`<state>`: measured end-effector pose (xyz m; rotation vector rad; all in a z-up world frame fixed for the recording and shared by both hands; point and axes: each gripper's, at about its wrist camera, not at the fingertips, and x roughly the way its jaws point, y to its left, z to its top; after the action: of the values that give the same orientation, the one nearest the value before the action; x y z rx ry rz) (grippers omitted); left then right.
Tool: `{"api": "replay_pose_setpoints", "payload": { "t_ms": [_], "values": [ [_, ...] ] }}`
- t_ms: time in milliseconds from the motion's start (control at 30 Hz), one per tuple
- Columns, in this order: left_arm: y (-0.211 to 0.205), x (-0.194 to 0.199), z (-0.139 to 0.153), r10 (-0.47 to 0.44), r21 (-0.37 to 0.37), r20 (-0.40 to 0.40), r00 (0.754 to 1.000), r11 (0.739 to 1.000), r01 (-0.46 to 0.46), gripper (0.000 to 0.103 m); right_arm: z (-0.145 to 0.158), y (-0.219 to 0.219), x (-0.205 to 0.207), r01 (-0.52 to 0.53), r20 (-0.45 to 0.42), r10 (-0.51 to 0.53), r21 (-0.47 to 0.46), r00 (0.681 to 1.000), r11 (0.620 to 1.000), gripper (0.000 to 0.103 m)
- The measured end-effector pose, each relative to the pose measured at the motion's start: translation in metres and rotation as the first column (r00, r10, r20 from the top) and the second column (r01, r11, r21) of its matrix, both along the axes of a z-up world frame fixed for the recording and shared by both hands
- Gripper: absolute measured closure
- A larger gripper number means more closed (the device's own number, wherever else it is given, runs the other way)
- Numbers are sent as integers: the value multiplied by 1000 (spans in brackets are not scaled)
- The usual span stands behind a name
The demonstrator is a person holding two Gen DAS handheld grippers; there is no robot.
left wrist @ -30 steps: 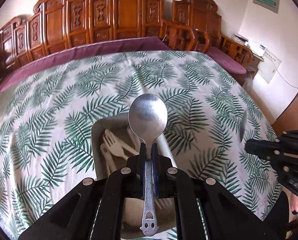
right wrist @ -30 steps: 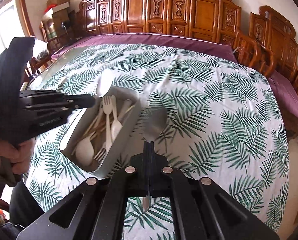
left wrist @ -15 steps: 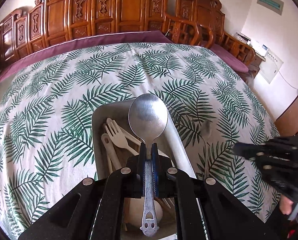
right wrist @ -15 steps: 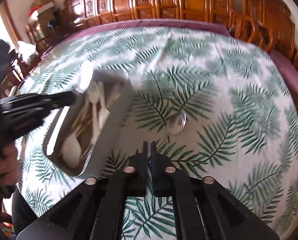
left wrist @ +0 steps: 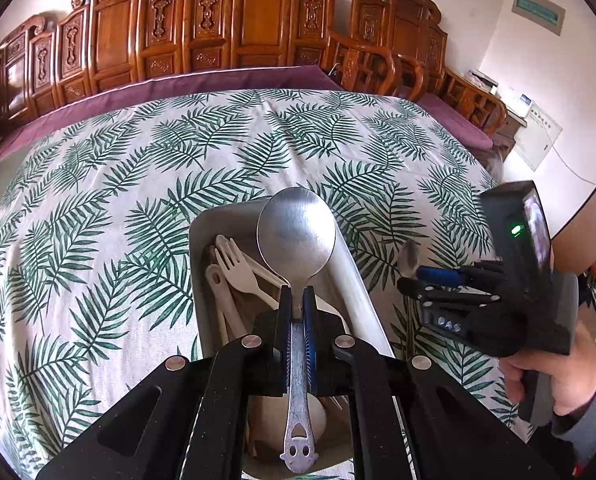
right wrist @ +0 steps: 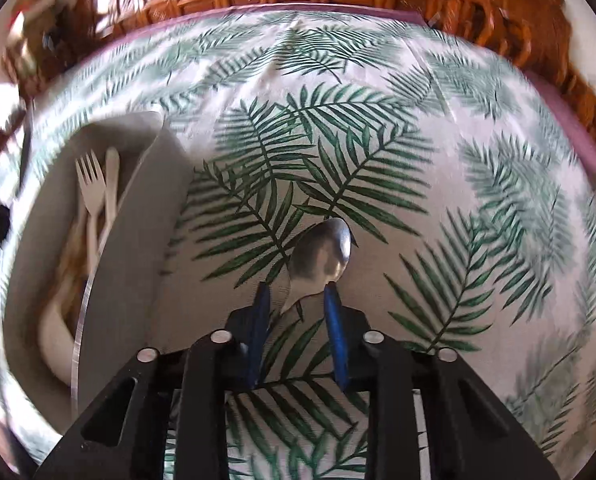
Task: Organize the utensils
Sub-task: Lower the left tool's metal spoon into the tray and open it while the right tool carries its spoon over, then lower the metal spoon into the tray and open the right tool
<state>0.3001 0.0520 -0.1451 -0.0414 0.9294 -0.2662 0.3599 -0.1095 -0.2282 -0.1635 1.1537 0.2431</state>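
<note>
My left gripper (left wrist: 297, 294) is shut on a metal spoon (left wrist: 296, 236), bowl up, held above the grey utensil tray (left wrist: 346, 256). The tray holds white plastic forks (left wrist: 234, 264) and spoons. My right gripper (right wrist: 298, 292) is open, low over the tablecloth, its blue pads (right wrist: 334, 316) on either side of a second metal spoon (right wrist: 322, 254) lying on the cloth right of the tray (right wrist: 138, 232). In the left wrist view the right gripper (left wrist: 410, 276) sits to the right of the tray, over that spoon (left wrist: 408, 256).
The table is covered by a palm-leaf tablecloth (left wrist: 138, 168) with a purple border. Carved wooden chairs (left wrist: 258, 24) line the far edge. A white plastic fork (right wrist: 90, 184) lies in the tray's near part in the right wrist view.
My right gripper has opened and dropped toward the cloth, so the spoon on the table now lies between its pads. The left gripper still holds its spoon over the tray.
</note>
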Motion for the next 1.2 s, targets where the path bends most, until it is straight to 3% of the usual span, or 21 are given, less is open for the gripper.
{"api": "replay_pose_setpoints", "payload": {
  "t_ms": [100, 433, 700, 867, 1200],
  "values": [
    [0, 0, 0, 3, -5, 2, 1000, 1000, -3, 98, -1, 5, -2, -39, -3, 39, -25, 999, 999, 99],
    [7, 1, -5, 22, -6, -9, 1000, 1000, -22, 98, 20, -2, -21, -66, 3, 66, 7, 998, 998, 100],
    [13, 5, -7, 45, 1, -18, 999, 999, -45, 97, 85, 8, -34, -126, 106, 116, 91, 988, 988, 100],
    [20, -1, 4, 60, -4, 19, 998, 998, -60, 91, 113, 29, -34, -178, 156, 158, 126, 975, 976, 100],
    [54, -29, 28, 143, 5, 77, 987, 990, -143, 89, 121, 72, -31, -245, 169, 215, 177, 962, 953, 100]
  ]
}}
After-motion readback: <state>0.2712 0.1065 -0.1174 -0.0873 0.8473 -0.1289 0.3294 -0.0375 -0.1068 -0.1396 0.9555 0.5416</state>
